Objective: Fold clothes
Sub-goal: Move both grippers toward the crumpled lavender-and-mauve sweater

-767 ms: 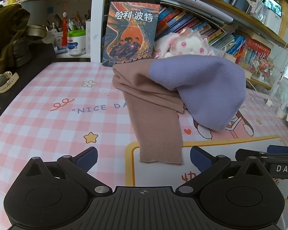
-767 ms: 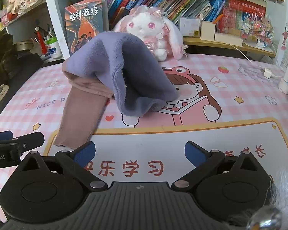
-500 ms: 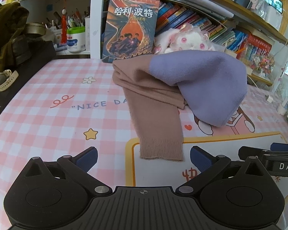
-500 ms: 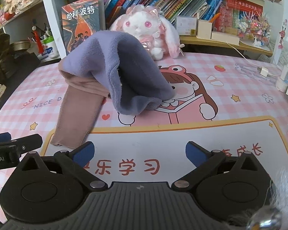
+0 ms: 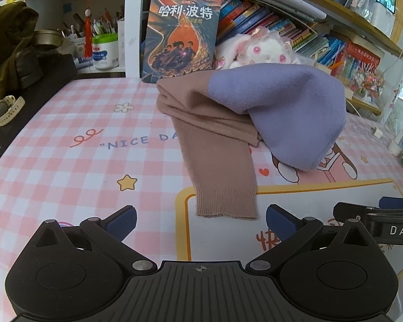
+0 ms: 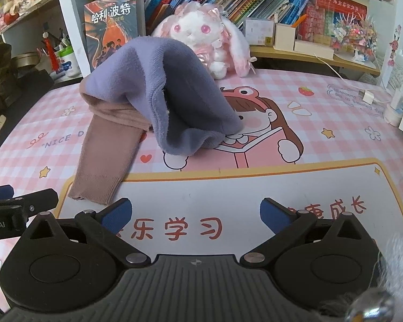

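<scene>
Left hand-held gripper (image 5: 200, 221) wide apart, nothing between blue pads, low over the tabletop (image 5: 67, 171) just short of the brown cuff. Right hand-held gripper (image 6: 196, 214) likewise spread and empty, over the white panel of the printed mat. Versus a moment ago: views nearly unchanged, sweater sitting a touch lower and nearer in frame, so only a slight creep forward; garment untouched. Folding not yet begun, likely approach stage, first grasp still pending.

Sweater (image 5: 282, 107) heaped mid-tabletop, crumpled, not flat: lilac body bulging up in a soft dome, fuzzy knit, hem slumped onto the cartoon print. Dusty-brown sleeve (image 5: 217, 166) trailing out toward the grippers, flat, fine knit, ending in a ribbed cuff (image 5: 225, 204) over the yellow border line. Tabletop cover smooth, pink-and-white check, glossy. Behind: stiff upright book (image 5: 181, 35), plush rabbit (image 6: 201, 43), white and pink, fluffy.
</scene>
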`<state>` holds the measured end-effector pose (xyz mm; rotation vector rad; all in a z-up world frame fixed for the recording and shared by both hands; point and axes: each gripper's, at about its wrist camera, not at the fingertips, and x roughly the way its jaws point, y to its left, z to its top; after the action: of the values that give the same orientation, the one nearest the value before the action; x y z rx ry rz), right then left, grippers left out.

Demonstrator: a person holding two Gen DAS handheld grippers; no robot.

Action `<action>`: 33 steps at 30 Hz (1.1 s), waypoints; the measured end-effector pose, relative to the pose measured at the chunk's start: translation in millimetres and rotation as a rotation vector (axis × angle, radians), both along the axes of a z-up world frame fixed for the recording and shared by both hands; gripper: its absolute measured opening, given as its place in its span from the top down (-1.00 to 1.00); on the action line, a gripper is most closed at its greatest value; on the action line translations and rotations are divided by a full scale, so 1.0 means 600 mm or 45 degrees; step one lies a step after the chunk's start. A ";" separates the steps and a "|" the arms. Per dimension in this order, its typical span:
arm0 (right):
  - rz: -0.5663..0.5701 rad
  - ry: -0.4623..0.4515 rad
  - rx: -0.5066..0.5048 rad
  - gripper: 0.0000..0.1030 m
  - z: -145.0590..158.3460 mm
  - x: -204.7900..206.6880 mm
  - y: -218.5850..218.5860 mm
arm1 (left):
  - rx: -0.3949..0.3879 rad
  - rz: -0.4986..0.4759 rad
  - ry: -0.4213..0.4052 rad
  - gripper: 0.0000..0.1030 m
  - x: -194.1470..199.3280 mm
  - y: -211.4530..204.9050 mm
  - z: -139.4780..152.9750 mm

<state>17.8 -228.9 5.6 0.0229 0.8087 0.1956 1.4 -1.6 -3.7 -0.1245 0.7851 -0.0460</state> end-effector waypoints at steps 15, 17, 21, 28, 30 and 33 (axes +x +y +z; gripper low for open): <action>-0.017 0.024 -0.019 -0.99 0.005 0.001 0.010 | 0.002 -0.004 0.022 -1.00 0.001 0.004 -0.002; -0.017 0.025 -0.020 -0.99 0.005 0.001 0.010 | 0.001 -0.004 0.026 -1.00 0.002 0.005 -0.002; -0.017 0.023 -0.022 -0.99 0.005 0.001 0.013 | -0.001 -0.006 0.026 -1.00 0.002 0.006 -0.003; -0.023 0.026 -0.023 -0.99 0.005 0.000 0.015 | -0.004 -0.009 0.031 -1.00 0.004 0.008 -0.004; -0.024 0.028 -0.024 -0.99 0.005 0.001 0.015 | -0.005 -0.011 0.031 -1.00 0.005 0.008 -0.004; -0.026 0.028 -0.026 -0.99 0.005 0.001 0.016 | -0.005 -0.013 0.032 -1.00 0.007 0.008 -0.005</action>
<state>18.6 -219.4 8.8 0.0145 0.8322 0.1681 5.4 3.3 -6.6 -0.1250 0.8105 -0.0560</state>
